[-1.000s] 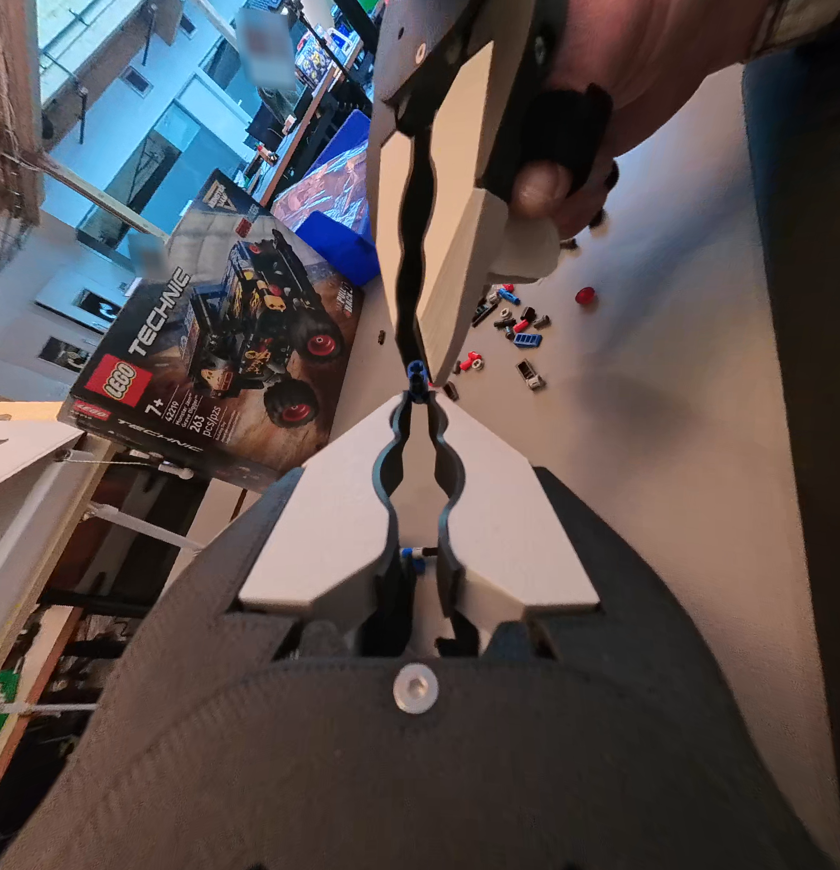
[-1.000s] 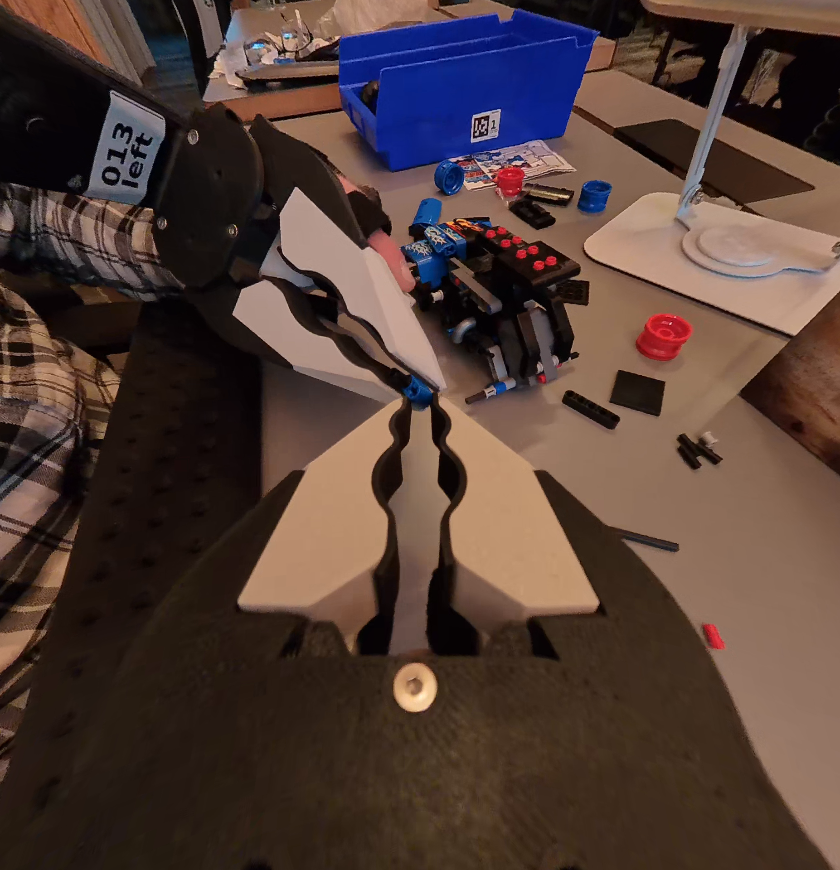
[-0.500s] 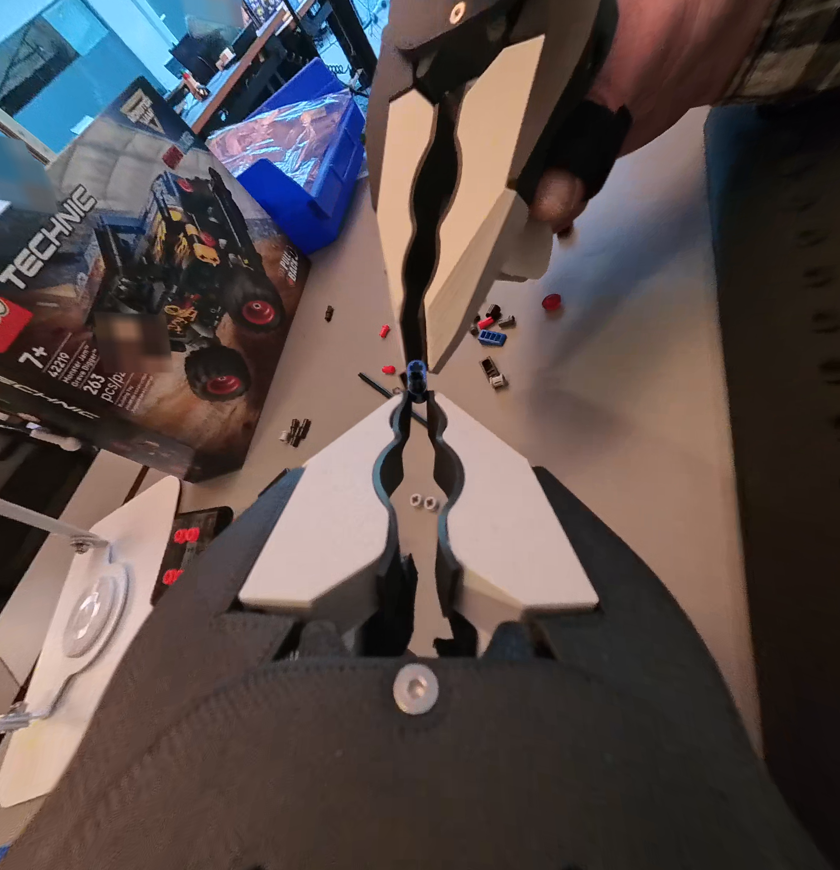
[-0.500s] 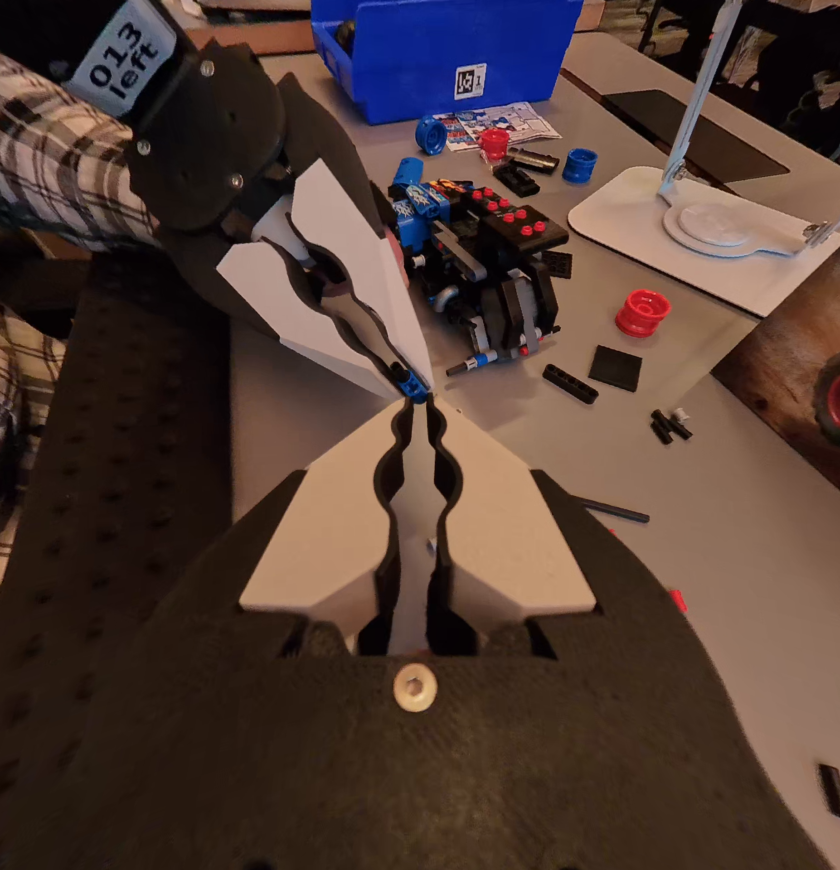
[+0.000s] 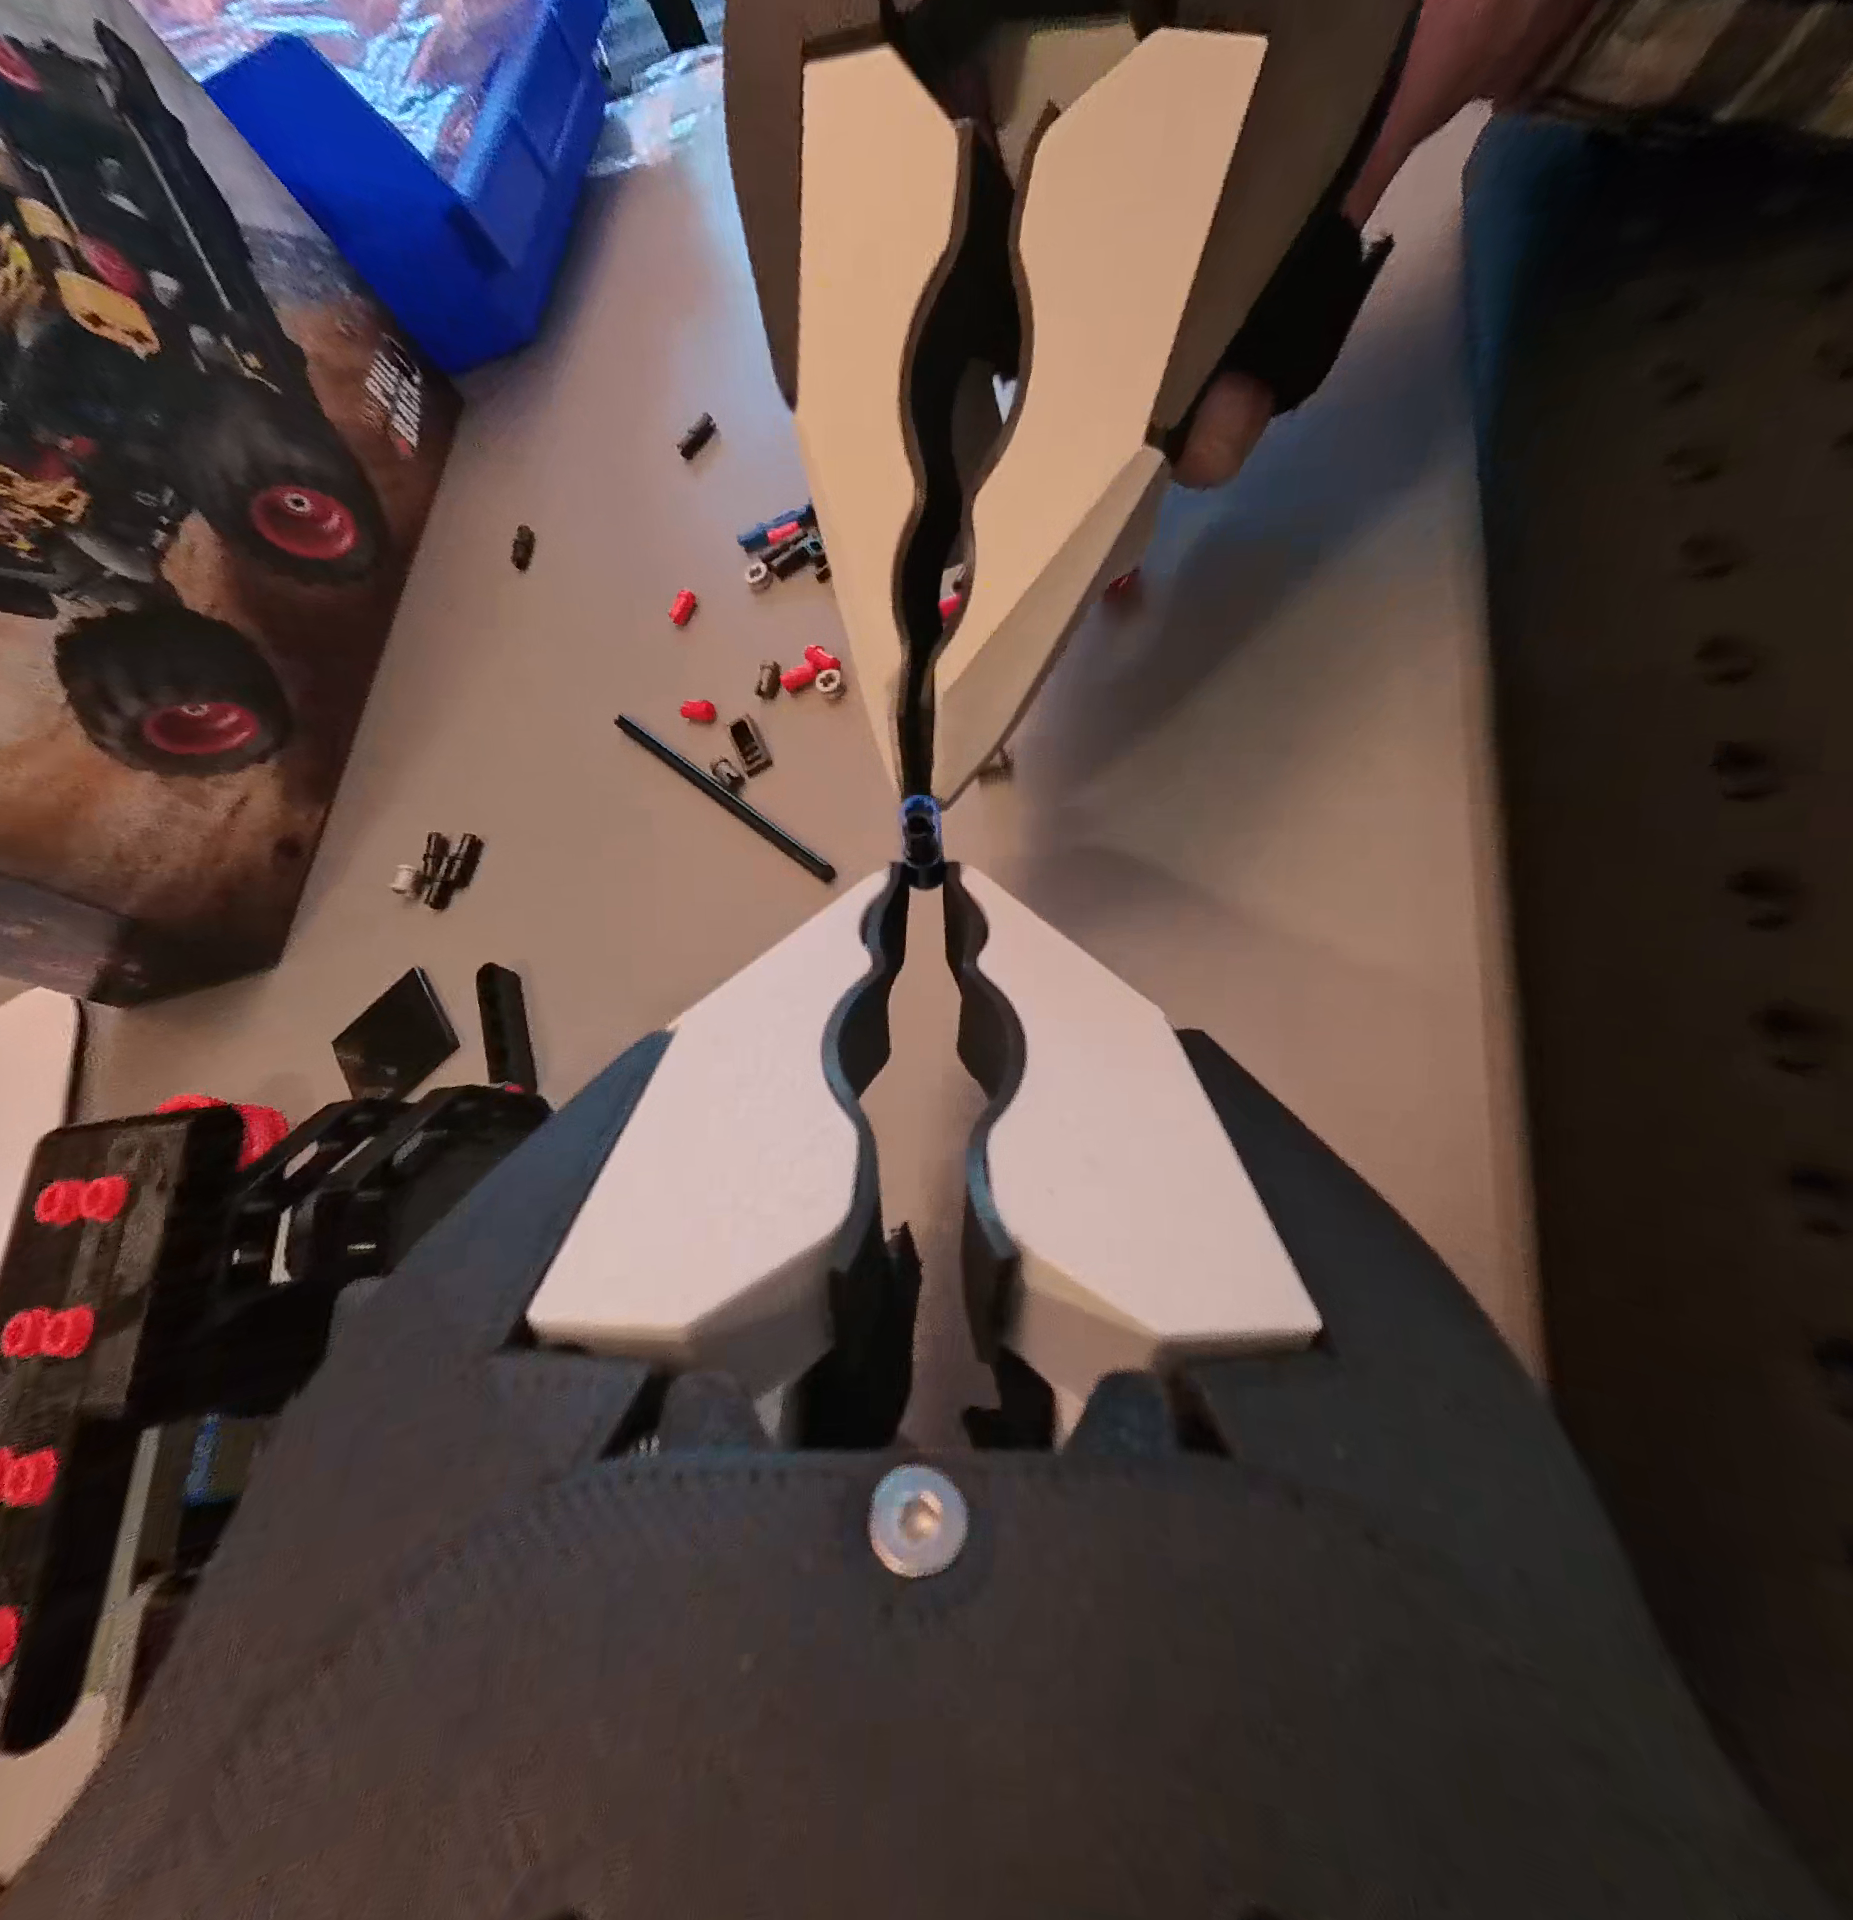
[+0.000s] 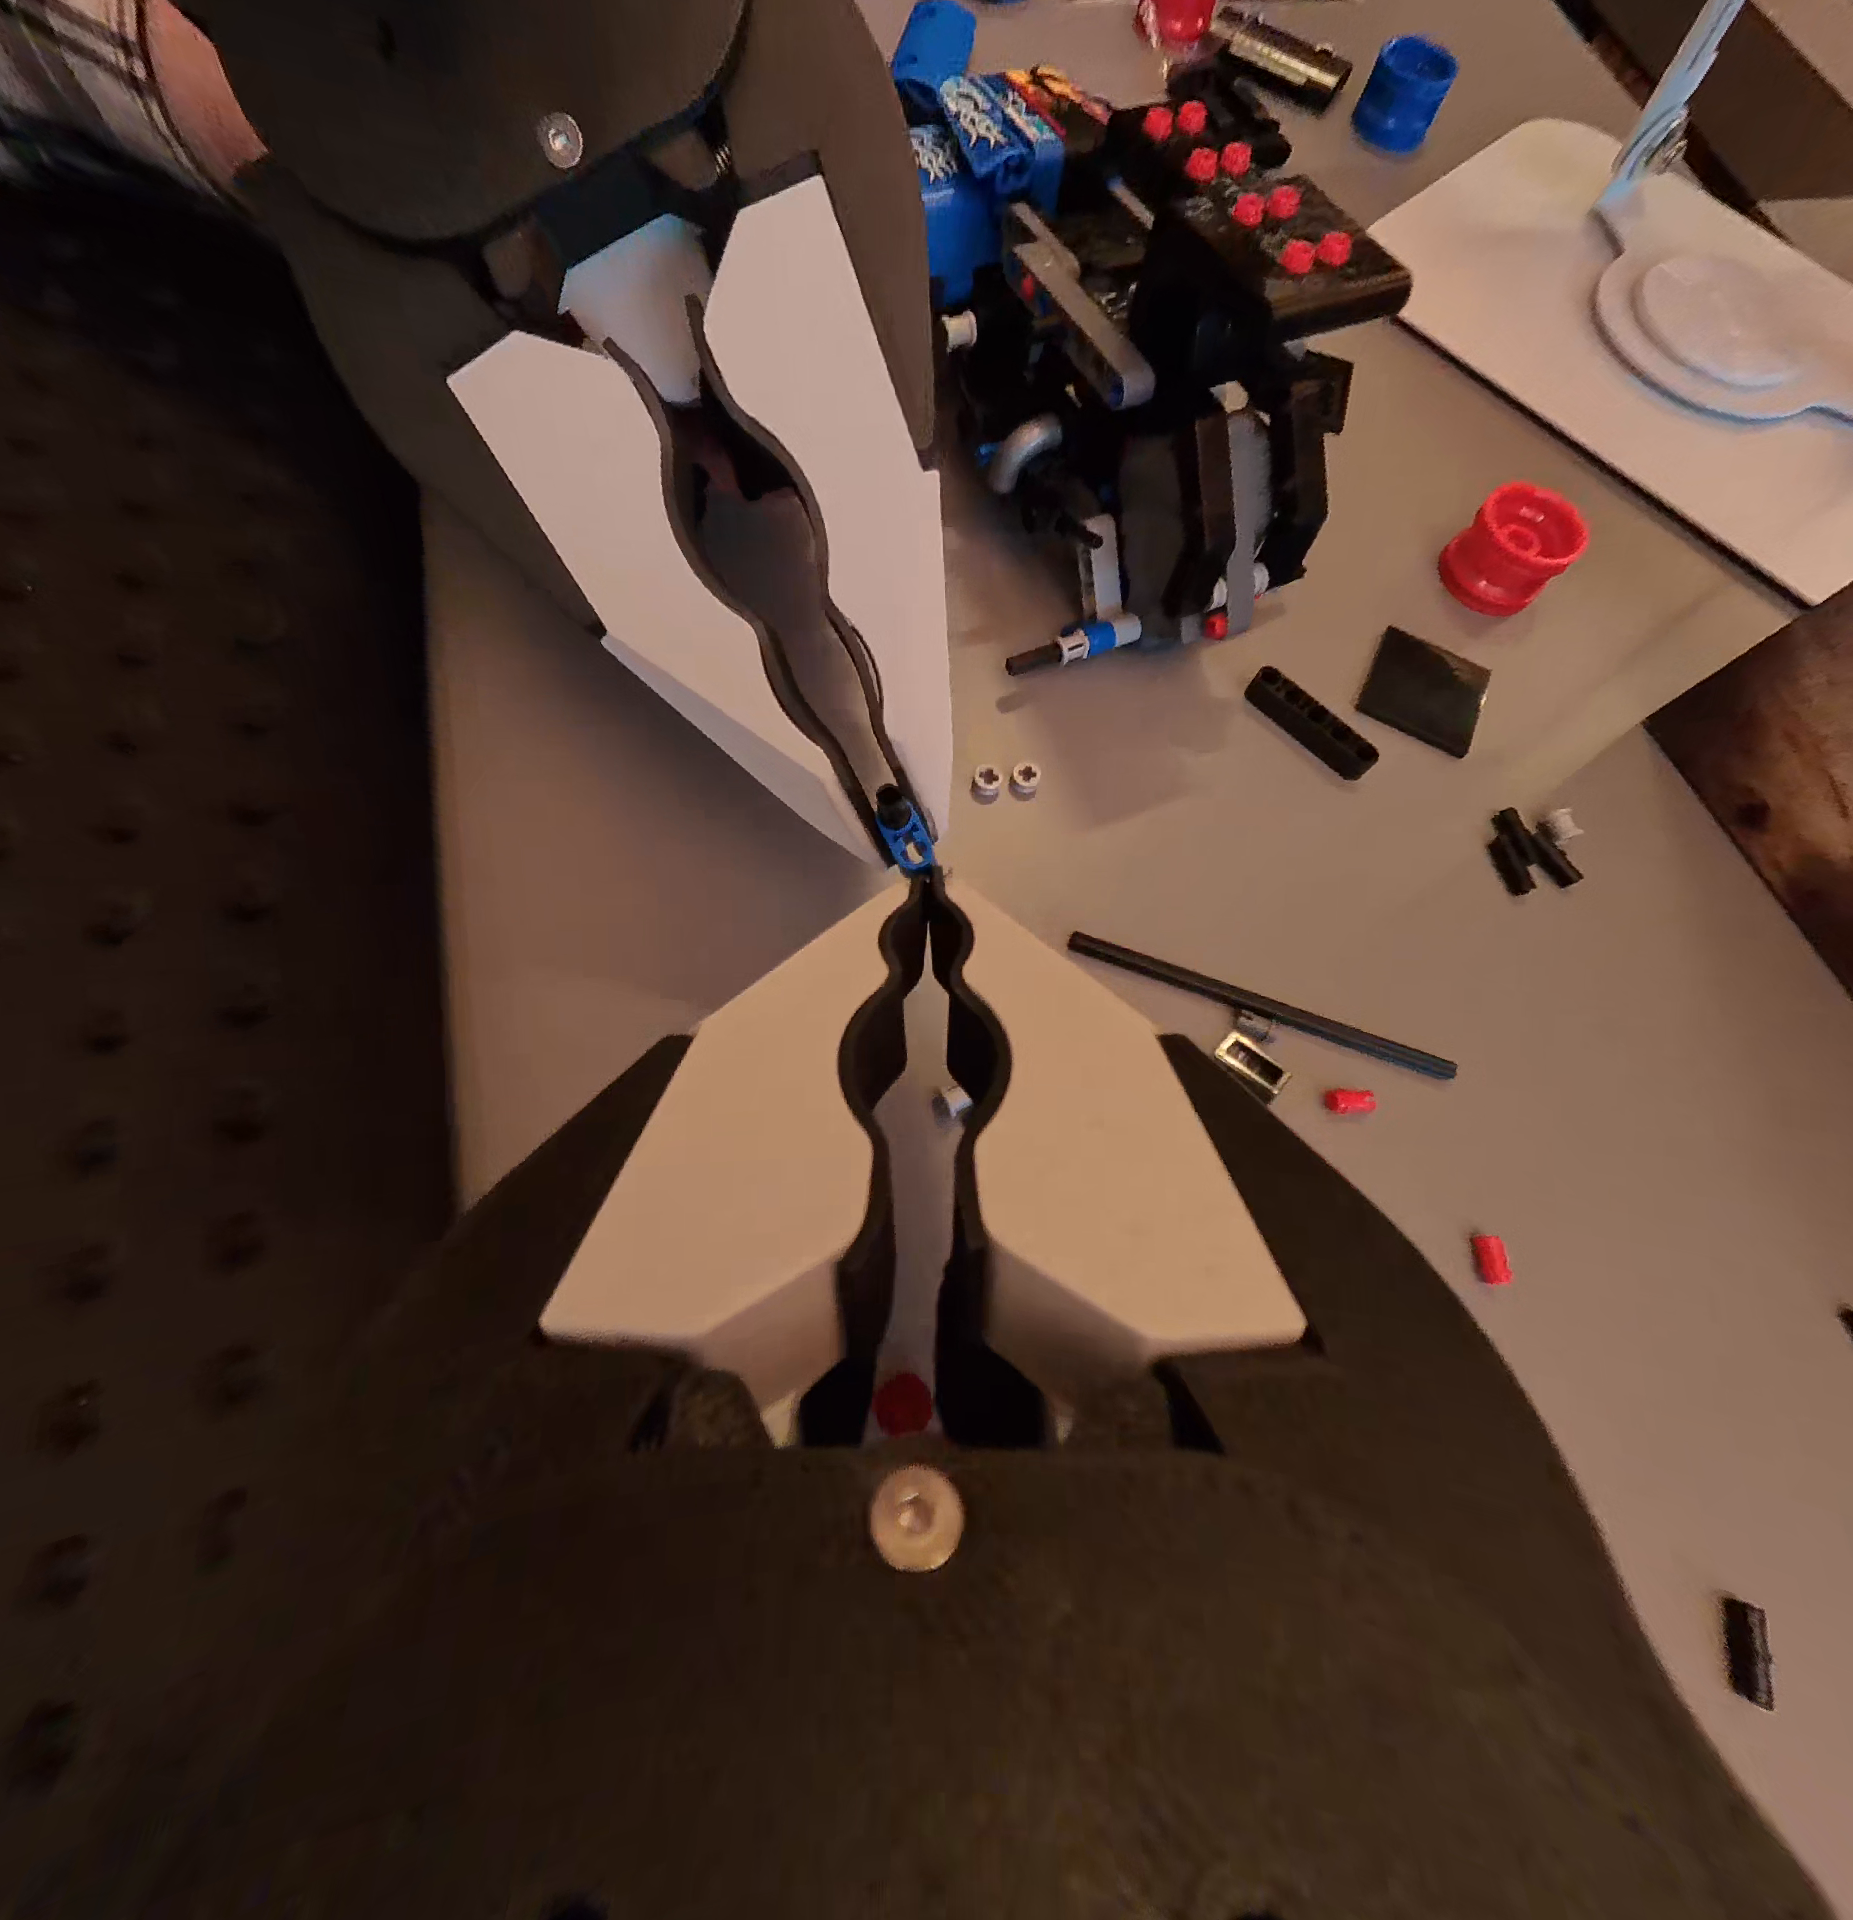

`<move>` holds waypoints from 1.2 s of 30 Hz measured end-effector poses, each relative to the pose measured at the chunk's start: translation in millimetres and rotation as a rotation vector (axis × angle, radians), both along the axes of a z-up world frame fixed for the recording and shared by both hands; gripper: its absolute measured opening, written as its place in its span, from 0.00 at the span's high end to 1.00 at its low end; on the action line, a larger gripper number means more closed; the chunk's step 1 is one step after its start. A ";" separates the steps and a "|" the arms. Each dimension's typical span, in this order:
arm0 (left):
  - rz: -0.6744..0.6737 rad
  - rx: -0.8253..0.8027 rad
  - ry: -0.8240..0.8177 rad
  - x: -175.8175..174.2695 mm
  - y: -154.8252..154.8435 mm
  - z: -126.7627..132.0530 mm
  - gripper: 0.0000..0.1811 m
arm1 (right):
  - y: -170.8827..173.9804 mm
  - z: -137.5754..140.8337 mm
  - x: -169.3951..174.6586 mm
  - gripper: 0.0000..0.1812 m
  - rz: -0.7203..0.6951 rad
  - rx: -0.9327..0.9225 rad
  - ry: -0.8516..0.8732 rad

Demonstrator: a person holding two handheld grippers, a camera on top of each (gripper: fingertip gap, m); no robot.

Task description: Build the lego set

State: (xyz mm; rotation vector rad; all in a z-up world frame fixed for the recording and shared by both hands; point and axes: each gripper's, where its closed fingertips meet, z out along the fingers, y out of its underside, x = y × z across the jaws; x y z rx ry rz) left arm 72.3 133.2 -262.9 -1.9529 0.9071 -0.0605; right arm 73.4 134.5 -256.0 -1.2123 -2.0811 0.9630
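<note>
Left gripper [image 5: 920, 883] fingers pinch a small blue connector [image 5: 919, 831], held above the table [image 5: 1213, 883]. Right gripper [image 6: 927, 883] fingers are pressed together at its other end, tip to tip. Beyond, the half-built truck [image 6: 1161, 343] lies wheel-less; a red hub [image 6: 1514, 545], an axle [image 6: 1265, 1006] and pins lie loose. Plenty left, I'd judge.

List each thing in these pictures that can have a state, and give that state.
Left tongs, shut on the blue connector.
Right tongs, shut, tips at the blue connector's end.
Truck model, partly built, no wheels visible on it.
Red wheel hub, loose, unmounted.
Black axle, lying loose.
</note>
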 end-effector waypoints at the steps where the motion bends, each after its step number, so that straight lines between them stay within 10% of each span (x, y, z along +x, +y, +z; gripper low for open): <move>1: -0.001 -0.009 0.000 0.1 -0.4 -1.6 0.97 | 0.0 -1.5 0.3 1.00 0.001 0.001 -0.007; 25: 0.007 -0.247 -0.067 0.3 -10.5 -31.7 0.97 | 105.1 32.7 49.6 1.00 -0.443 -0.028 0.081; 36: 0.002 -0.265 -0.094 1.8 -10.9 -31.2 0.96 | 125.8 3.4 100.6 0.96 -0.460 0.153 -0.160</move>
